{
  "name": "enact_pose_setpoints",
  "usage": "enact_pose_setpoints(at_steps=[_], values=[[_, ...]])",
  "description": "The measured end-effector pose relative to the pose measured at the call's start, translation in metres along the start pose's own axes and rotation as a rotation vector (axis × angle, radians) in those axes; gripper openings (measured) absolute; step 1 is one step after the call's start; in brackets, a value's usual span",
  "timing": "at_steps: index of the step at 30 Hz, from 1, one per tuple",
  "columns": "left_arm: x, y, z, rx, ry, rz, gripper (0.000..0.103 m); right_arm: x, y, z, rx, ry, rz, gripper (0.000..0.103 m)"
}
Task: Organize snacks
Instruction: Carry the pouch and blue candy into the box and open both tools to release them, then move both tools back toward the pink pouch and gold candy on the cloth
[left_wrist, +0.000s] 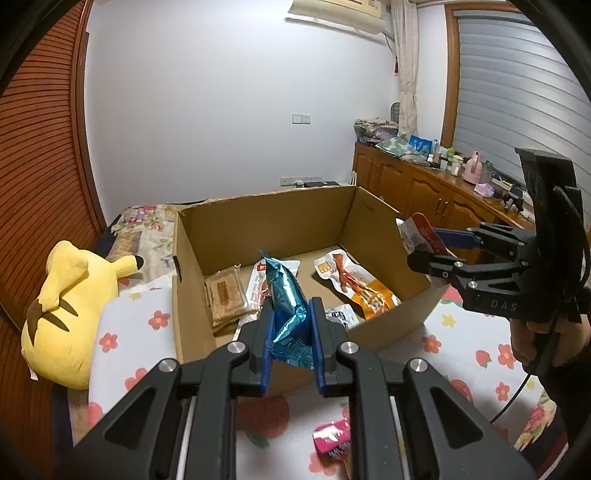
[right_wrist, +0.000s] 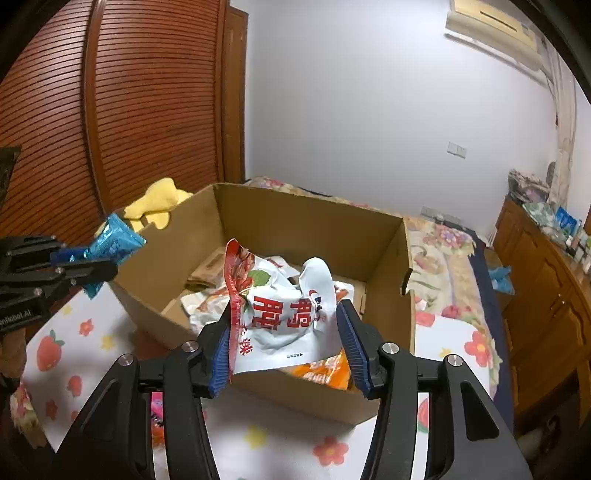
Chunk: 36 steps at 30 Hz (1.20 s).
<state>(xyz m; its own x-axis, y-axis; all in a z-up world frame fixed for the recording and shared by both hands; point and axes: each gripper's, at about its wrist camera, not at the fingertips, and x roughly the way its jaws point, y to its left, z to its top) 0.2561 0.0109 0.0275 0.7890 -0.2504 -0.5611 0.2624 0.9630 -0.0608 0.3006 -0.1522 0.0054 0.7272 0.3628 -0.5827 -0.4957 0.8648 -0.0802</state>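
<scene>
Left gripper (left_wrist: 290, 325) clamps the blue foil packet (left_wrist: 286, 295); right gripper (right_wrist: 286, 328) pinches the white snack bag (right_wrist: 284, 317) by its sides. Both hang at the cardboard box (left_wrist: 280, 210) rim on the bed, apparently for dropping in.

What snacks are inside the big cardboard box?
Inside the cardboard box lie a brown packet, an orange packet, and a red-and-white one. The blue packet in front covers some of the floor.
</scene>
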Motion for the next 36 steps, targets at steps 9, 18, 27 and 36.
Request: enact_pose_setpoints(at_steps=[9,18,27,36], values=[[0.027,0.001,0.008,0.020,0.031,0.012,0.016,0.022,-0.011,-0.001,0.019,0.033,0.010,0.060],[0.048,0.001,0.013,0.026,0.056,0.021,0.016,0.038,-0.023,-0.007,0.047,0.050,0.007,0.068],[0.058,-0.002,0.010,0.028,0.073,0.021,0.017,0.028,-0.031,-0.010,0.070,0.025,0.010,0.078],[0.056,-0.003,0.006,0.012,0.077,0.029,0.025,0.003,-0.023,-0.014,0.057,0.001,0.015,0.078]])
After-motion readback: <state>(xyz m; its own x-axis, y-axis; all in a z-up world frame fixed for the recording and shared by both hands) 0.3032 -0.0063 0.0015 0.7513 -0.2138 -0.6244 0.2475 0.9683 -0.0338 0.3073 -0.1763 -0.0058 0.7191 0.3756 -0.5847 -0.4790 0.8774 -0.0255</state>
